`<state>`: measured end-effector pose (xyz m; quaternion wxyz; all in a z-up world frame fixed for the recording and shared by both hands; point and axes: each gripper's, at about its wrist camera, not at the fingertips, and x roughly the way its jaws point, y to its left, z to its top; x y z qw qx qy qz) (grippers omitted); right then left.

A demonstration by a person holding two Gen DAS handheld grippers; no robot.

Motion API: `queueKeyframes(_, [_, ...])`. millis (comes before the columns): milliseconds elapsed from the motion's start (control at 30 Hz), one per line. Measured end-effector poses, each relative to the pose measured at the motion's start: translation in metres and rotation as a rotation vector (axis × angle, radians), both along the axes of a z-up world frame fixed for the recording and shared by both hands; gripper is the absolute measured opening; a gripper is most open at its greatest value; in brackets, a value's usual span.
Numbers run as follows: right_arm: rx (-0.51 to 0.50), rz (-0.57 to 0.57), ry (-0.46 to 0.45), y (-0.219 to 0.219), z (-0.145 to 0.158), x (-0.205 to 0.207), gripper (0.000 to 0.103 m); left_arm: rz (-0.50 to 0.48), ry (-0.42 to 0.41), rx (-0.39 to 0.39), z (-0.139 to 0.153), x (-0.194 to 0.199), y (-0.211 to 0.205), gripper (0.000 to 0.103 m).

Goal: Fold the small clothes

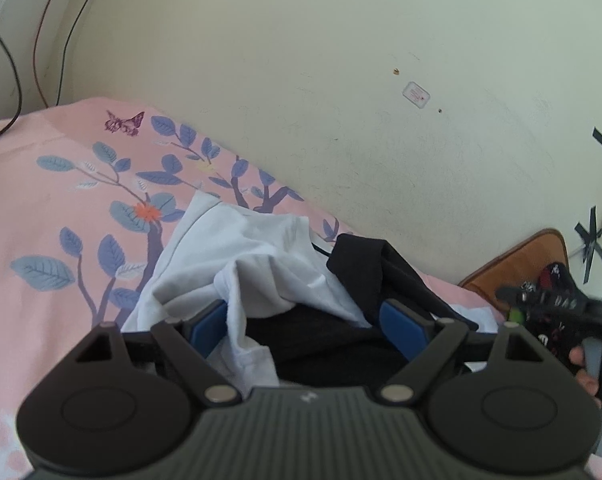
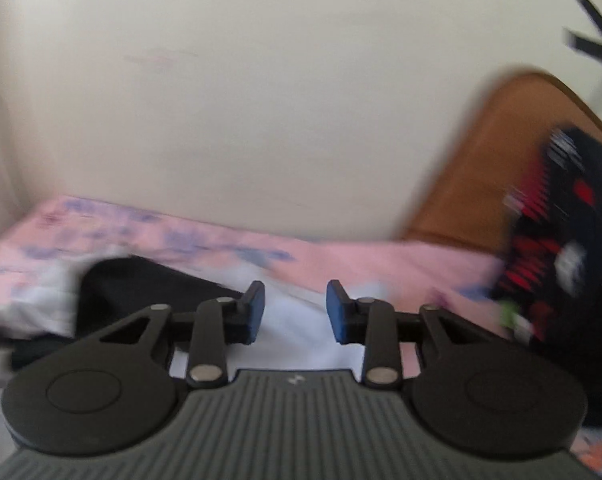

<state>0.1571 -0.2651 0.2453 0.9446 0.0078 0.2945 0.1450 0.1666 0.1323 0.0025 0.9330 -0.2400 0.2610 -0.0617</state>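
I keep my left hand-held gripper (image 1: 305,326) spread wide over the heap, white garment (image 1: 237,264) and black garment (image 1: 365,276) bunched loose between its jaws on the pink bed (image 1: 49,200), so I can pick an edge. My right hand-held gripper (image 2: 295,312) hangs part-open, empty, above the white cloth.

A home bedroom: a bed with a pink leaf-printed cotton sheet (image 1: 53,200) against a scuffed cream wall (image 1: 341,80) (brown wooden headboard (image 2: 493,168) alongside).
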Motion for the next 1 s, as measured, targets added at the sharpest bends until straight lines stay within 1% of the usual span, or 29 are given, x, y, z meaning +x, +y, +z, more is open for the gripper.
queueKeyframes(33, [0.002,0.051,-0.013,0.014,0.007,-0.002,0.041,0.003,0.003,-0.013,-0.001,0.000,0.003,0.085])
queueKeyframes(100, [-0.027,0.166,-0.045,0.044,0.015,-0.006,0.050,0.005,0.010,-0.041,-0.002,0.000,0.007,0.085])
queueKeyframes(133, [-0.065,0.217,-0.061,0.061,0.016,-0.008,0.052,0.006,0.014,-0.052,-0.002,0.001,0.009,0.085])
queueKeyframes(200, [-0.153,0.284,-0.067,0.088,0.010,-0.008,0.052,0.005,0.021,-0.063,-0.003,0.003,0.010,0.085])
queueKeyframes(233, [-0.207,0.303,-0.062,0.101,0.002,-0.005,0.052,0.004,0.022,-0.063,-0.002,0.003,0.010,0.085])
queueKeyframes(300, [-0.313,0.308,-0.060,0.120,-0.013,0.003,0.052,0.000,0.023,-0.058,-0.002,0.004,0.009,0.085])
queueKeyframes(333, [-0.351,0.301,-0.058,0.126,-0.022,0.009,0.052,-0.002,0.022,-0.056,-0.001,0.004,0.008,0.085])
queueKeyframes(367, [-0.367,0.296,-0.054,0.129,-0.028,0.018,0.052,-0.003,0.022,-0.056,-0.001,0.004,0.008,0.085])
queueKeyframes(433, [-0.357,0.301,-0.031,0.130,-0.040,0.029,0.046,-0.005,0.022,-0.064,-0.001,0.005,0.009,0.085])
queueKeyframes(467, [-0.333,0.311,-0.002,0.129,-0.044,0.033,0.010,-0.003,0.021,-0.072,-0.001,0.005,0.011,0.085])
queueKeyframes(500, [-0.293,0.316,0.029,0.127,-0.044,0.034,0.004,0.001,0.021,-0.084,-0.001,0.005,0.014,0.085])
queueKeyframes(567, [-0.229,0.326,-0.015,0.123,-0.032,0.014,0.004,0.016,0.016,-0.110,0.000,0.003,0.019,0.085])
queueKeyframes(667, [-0.093,0.403,-0.048,0.114,-0.004,-0.023,0.004,0.038,0.001,-0.161,0.001,0.000,0.028,0.085])
queueKeyframes(733, [-0.059,0.468,-0.058,0.112,0.004,-0.046,0.004,0.056,-0.008,-0.182,0.002,-0.002,0.033,0.085])
queueKeyframes(767, [-0.068,0.492,-0.061,0.114,0.004,-0.057,0.004,0.064,-0.012,-0.187,0.002,-0.002,0.034,0.085])
queueKeyframes(800, [-0.089,0.511,-0.054,0.119,-0.004,-0.064,0.005,0.066,-0.014,-0.192,0.001,-0.002,0.035,0.085])
queueKeyframes(833, [-0.112,0.529,-0.021,0.123,-0.014,-0.067,0.005,0.061,-0.013,-0.195,0.001,-0.002,0.035,0.085])
queueKeyframes(900, [-0.167,0.559,0.081,0.131,-0.043,-0.068,0.007,0.051,-0.010,-0.185,0.001,-0.001,0.034,0.085])
queueKeyframes(933, [-0.164,0.567,0.047,0.130,-0.052,-0.072,0.007,0.048,-0.011,-0.172,0.001,-0.002,0.032,0.085])
queueKeyframes(967, [-0.178,0.587,0.021,0.129,-0.055,-0.077,0.011,0.045,-0.014,-0.159,0.002,-0.002,0.031,0.085])
queueKeyframes(1000, [-0.193,0.600,0.014,0.129,-0.053,-0.080,0.017,0.042,-0.018,-0.147,0.003,-0.003,0.029,0.085])
